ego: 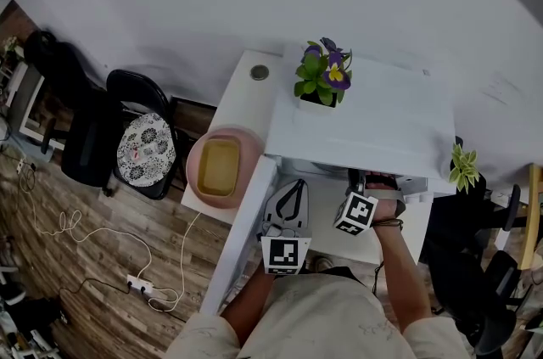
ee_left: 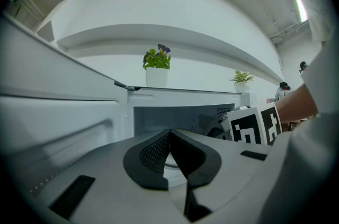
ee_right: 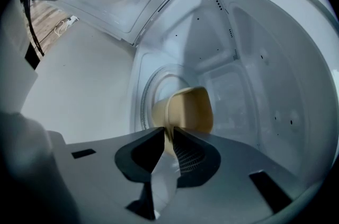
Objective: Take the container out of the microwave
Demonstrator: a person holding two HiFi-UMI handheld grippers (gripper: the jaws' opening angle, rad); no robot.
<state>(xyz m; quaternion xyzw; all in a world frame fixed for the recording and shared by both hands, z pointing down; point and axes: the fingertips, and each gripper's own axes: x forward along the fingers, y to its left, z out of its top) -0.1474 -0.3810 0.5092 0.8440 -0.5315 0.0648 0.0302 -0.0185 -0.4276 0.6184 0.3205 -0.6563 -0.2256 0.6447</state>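
One container (ee_right: 192,107) sits in the microwave (ee_right: 254,59), right tool (ee_right: 168,134) clamping its rim

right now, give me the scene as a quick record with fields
microwave: white, door open, on a table
container: yellow, inside the microwave
right gripper: reached into the microwave, jaws closed on the container's rim
left gripper: outside, in front of the opening, jaws together, empty
plant: potted, on top of the microwave
pink bowl: on the table left of the microwave, holds another yellow tub
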